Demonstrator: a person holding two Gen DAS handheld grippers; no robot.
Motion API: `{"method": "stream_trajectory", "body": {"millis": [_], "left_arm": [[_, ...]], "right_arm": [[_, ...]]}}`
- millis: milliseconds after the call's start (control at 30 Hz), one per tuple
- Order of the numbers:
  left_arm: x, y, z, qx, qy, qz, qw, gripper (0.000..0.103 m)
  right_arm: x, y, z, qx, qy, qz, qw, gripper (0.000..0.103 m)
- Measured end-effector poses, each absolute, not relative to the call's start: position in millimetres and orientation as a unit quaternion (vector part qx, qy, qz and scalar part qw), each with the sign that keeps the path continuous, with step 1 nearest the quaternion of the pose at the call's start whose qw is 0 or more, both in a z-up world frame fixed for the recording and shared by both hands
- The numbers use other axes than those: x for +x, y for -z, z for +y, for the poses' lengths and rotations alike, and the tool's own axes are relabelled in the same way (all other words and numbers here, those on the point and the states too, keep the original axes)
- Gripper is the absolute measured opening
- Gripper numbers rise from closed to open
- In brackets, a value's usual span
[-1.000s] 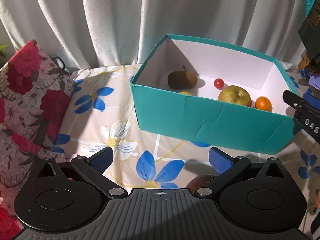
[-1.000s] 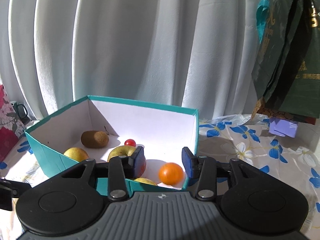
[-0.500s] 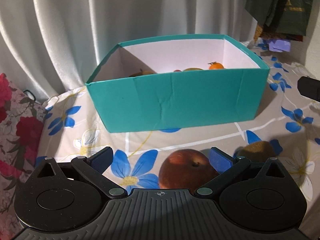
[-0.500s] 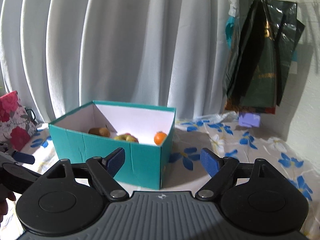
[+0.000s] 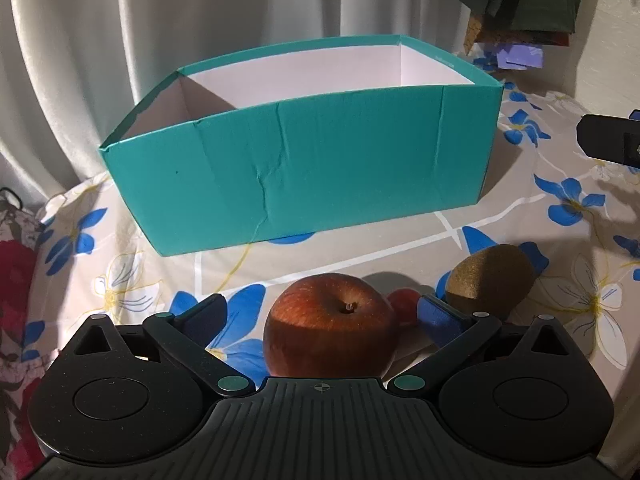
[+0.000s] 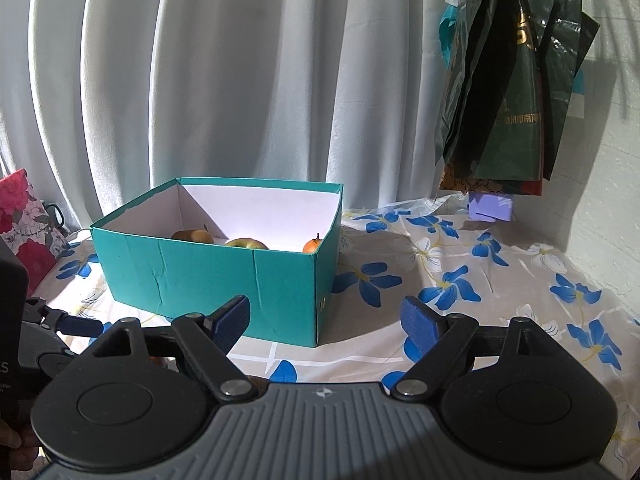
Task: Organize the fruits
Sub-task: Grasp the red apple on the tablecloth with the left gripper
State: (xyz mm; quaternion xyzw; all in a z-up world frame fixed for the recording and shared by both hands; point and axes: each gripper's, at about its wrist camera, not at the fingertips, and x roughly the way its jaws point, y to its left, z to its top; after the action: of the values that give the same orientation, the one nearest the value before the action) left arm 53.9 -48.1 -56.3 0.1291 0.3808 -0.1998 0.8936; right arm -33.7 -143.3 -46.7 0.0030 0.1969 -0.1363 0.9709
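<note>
A red apple (image 5: 332,324) sits on the floral tablecloth between the open fingers of my left gripper (image 5: 322,316); the pads stand apart from it. A small red fruit (image 5: 404,304) and a brown kiwi (image 5: 490,278) lie just right of the apple. The teal box (image 5: 304,172) stands behind them. In the right wrist view the box (image 6: 212,276) holds a kiwi (image 6: 192,236), a yellow-green apple (image 6: 246,243) and an orange (image 6: 312,245). My right gripper (image 6: 326,318) is open and empty, in front of the box's right corner.
White curtains hang behind the table. Dark plastic bags (image 6: 512,92) hang at the back right beside a white wall. A red floral cushion (image 6: 24,216) lies at the left. The left gripper's body (image 6: 36,344) shows at the lower left of the right wrist view.
My left gripper has dropped low and moved forward around the apple. My right gripper has opened and pulled back from above the box.
</note>
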Motion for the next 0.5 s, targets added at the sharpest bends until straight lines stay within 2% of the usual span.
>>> {"method": "stream_trajectory", "body": {"millis": [167, 267, 367, 500], "left_arm": [[59.9, 59.8, -43.7, 0.112, 0.226, 0.390, 0.886, 0.100], [64.8, 63.0, -43.1, 0.099, 0.244, 0.408, 0.874, 0.081], [68.7, 69.8, -44.5, 0.107, 0.240, 0.420, 0.869, 0.074], [72.0, 70.9, -43.0, 0.103, 0.244, 0.424, 0.866, 0.074]], "right_arm": [[-28.3, 47.9, -144.1, 0.006, 0.139, 0.205, 0.969, 0.083], [-25.4, 48.6, -143.8, 0.005, 0.139, 0.209, 0.968, 0.083], [-23.0, 49.4, -143.3, 0.001, 0.140, 0.211, 0.968, 0.083], [-20.4, 49.9, -143.0, -0.001, 0.139, 0.215, 0.967, 0.083]]}}
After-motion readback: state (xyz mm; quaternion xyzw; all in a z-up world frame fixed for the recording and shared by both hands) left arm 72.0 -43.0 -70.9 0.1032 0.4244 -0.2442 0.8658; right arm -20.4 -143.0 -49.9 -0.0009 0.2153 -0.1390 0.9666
